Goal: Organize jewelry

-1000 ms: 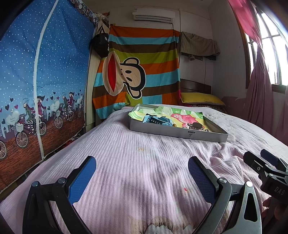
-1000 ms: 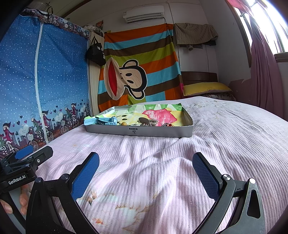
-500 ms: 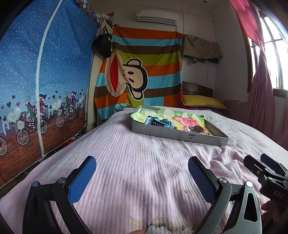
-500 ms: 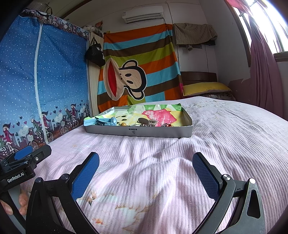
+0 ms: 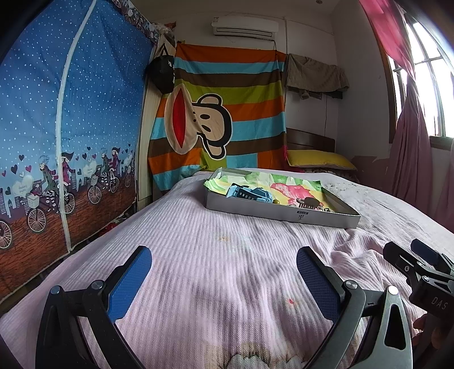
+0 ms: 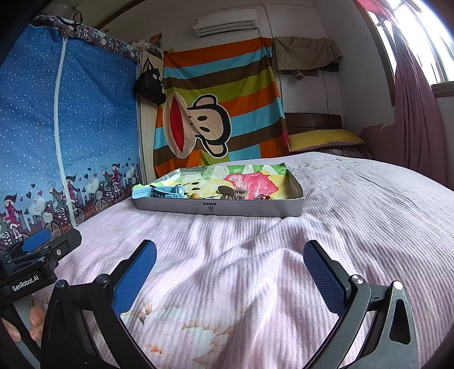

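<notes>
Pink bedspread (image 6: 354,215), striped monkey hanging (image 5: 218,119) (air conditioner (image 5: 244,27) above), bright window (image 5: 422,93).

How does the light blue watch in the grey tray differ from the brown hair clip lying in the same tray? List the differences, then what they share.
Colour: the watch is light blue; the hair clip is brown.
Size: the watch is long, its strap reaching past the tray's left edge; the hair clip is compact and sits wholly inside.
Position: the watch lies at the tray's left end; the hair clip is near the middle.
Shared: both rest near the tray's front wall, untouched by either claw.

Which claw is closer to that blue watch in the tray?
Left, slightly. The blue watch lies at the tray's left end, ahead of the left claw; the right claw sits further right.
</notes>
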Demonstrator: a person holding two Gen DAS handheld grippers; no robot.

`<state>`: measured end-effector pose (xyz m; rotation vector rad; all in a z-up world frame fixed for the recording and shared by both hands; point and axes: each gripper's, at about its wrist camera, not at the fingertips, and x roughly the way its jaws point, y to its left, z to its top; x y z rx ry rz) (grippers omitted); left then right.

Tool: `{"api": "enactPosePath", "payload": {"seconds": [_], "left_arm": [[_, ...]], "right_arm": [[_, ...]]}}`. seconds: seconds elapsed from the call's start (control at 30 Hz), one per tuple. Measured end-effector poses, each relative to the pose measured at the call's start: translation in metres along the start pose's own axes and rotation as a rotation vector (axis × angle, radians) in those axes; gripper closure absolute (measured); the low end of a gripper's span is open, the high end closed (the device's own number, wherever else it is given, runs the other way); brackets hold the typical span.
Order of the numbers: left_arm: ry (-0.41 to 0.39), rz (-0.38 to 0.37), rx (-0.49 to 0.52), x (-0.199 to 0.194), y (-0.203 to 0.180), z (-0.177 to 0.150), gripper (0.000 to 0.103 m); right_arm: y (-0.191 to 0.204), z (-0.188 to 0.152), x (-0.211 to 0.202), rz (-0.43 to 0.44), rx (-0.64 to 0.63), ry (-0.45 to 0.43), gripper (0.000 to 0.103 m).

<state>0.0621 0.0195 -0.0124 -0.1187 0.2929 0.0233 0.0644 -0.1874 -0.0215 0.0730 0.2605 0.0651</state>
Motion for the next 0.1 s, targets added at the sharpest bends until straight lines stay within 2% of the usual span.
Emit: {"api": "enactPosePath", "payload": {"seconds": [0.1], "left_arm": [[-0.001, 0.000, 0.001, -0.0002, 0.0000, 0.0001, 0.000]], "right_arm": [[0.0000, 0.0000, 0.0001, 0.000, 0.000, 0.000, 0.002]]}}
